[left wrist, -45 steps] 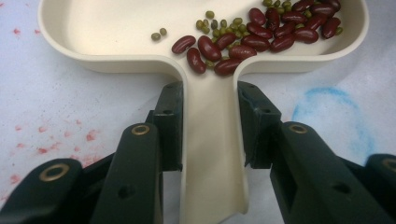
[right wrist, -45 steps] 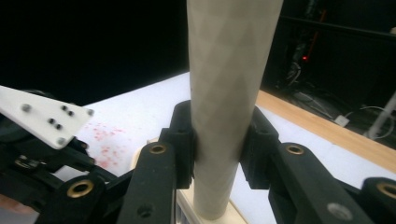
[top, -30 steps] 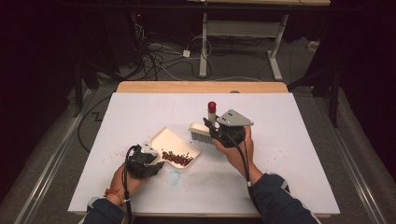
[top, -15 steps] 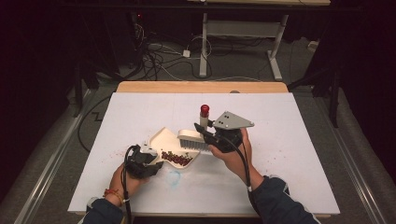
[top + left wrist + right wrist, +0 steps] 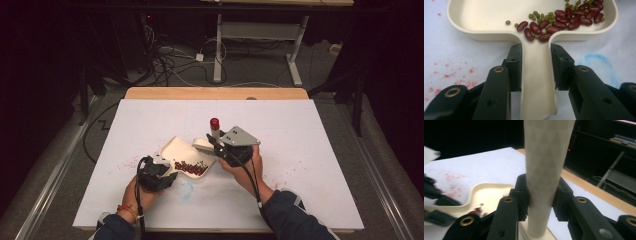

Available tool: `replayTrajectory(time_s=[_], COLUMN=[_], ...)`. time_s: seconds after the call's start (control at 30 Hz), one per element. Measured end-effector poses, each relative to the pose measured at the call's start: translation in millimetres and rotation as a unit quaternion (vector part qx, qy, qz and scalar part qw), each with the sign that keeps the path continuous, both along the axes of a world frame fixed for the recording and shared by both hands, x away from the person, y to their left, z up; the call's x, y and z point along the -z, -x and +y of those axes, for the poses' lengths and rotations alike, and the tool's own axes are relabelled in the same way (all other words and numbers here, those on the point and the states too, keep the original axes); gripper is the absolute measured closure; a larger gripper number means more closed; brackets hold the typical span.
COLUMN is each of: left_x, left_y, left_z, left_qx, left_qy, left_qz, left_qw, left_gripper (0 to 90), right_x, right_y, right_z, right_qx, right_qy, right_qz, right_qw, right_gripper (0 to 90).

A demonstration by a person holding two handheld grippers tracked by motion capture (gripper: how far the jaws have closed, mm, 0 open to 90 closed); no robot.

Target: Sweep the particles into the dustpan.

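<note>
Nearest the person, the left gripper is clamped on the handle of a cream dustpan, both pads pressed against the handle's sides in the left gripper view. The pan lies on the white table sheet, at about 1 o'clock from that gripper. A heap of red kidney beans mixed with small green beans sits at the pan's rear wall, spilling into the mouth of the handle channel.

At 3 o'clock from the pan, the right gripper is clamped on the pale handle of a hand brush, whose red cap stands at the far end. The brush head rests at the pan's right rim.

Likely faults, as judged: if the pan tips towards the handle, beans may roll down the open channel and onto the sheet; a hard stroke of the brush may flick beans over the low rim; the brush handle tapers, so it may slip in the pads.

Count: one dustpan, one brush, two grippers. Red beans, about twenty; green beans, roughly the same, too small to count exactly. Farther off stand a wooden table edge and cables on the floor.
</note>
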State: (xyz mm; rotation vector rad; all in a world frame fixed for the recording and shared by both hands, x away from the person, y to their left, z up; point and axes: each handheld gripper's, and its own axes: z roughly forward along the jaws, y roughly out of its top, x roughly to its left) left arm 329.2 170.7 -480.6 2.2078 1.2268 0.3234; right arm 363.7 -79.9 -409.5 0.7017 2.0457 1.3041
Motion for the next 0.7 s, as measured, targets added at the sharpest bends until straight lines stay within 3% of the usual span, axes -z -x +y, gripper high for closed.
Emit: replayTrajectory(time_s=[0.07,0.3,0.43,0.7], left_x=[0.2,3.0,3.9,4.0], left_y=[0.5,-0.5,-2.9,-5.5], left_z=[-2.4,-11.1,-8.7,-3.4], left_qx=[-0.016,-0.044,-0.047,-0.046], left_qy=[0.007,0.007,0.006,0.012], left_qz=[-0.004,-0.017,-0.018,-0.018], left_qw=[0.9998,0.9989,0.9987,0.9987], left_gripper=[62.9,62.3,62.8,63.5], right_x=[0.7,-1.2,-1.9,-5.9], right_y=[7.0,28.6,31.9,27.9], right_z=[7.4,25.1,26.6,19.3], right_qx=[-0.005,-0.038,-0.042,-0.047], right_qy=[0.015,0.012,0.010,-0.016], right_qz=[-0.002,0.018,0.023,0.035], right_qw=[0.9999,0.9990,0.9988,0.9982], right_gripper=[69.9,69.9,70.0,70.0])
